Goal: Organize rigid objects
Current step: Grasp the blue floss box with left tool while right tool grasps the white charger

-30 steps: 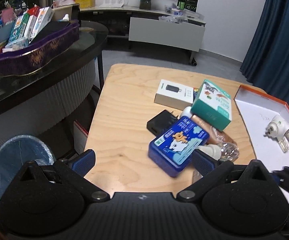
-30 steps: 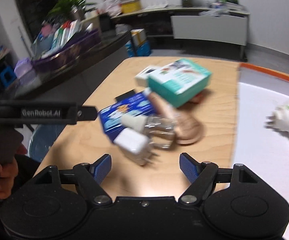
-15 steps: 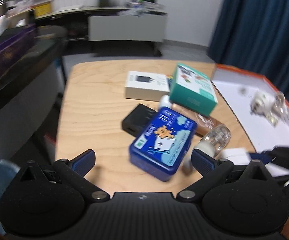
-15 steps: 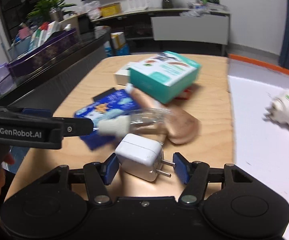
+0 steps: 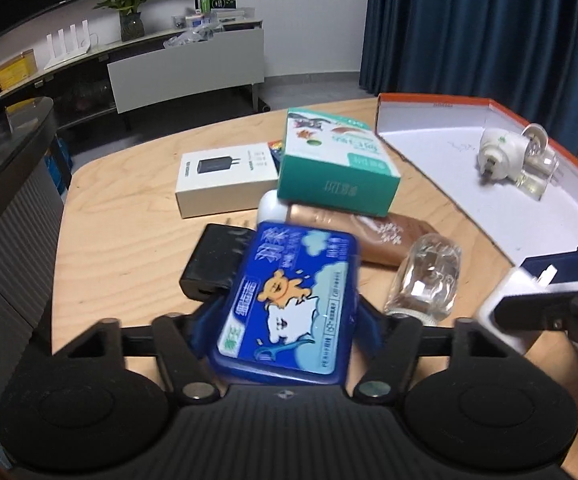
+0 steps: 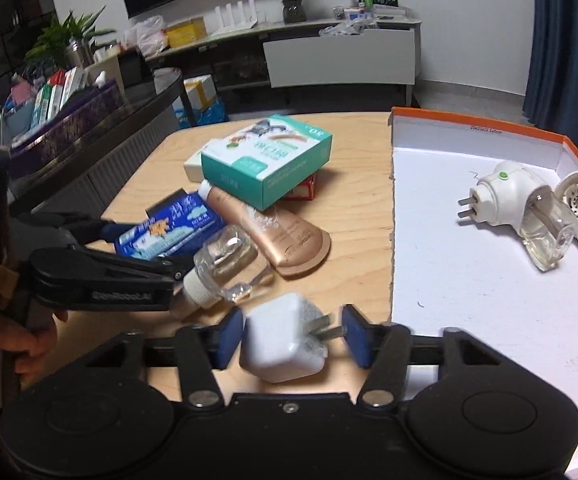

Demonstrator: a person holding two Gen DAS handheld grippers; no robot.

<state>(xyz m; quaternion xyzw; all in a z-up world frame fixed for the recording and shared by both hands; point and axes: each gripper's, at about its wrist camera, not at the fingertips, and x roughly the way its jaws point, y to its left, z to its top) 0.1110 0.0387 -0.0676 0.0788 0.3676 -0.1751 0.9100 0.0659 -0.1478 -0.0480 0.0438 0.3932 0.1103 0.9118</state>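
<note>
Since my right claw (image 6: 291, 340) has been closing round the white charger (image 6: 283, 342), prongs toward the white tray (image 6: 489, 320) just right of it, that's a short carry; left claw (image 5: 285, 324), closing w/ the blue tin (image 5: 289, 304) lengthwise between its pads, sits farther over the table (image 5: 129, 248).

Dim indoor light, soft shadows, strong fisheye bending at edges, slight motion blur up close.

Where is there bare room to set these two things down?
Most of the white floor of the orange-rimmed tray is bare, nearer than the two plug-in vaporizers in its far corner. The wooden table left of the black adapter is also bare. The pile around the teal box is crowded.
</note>
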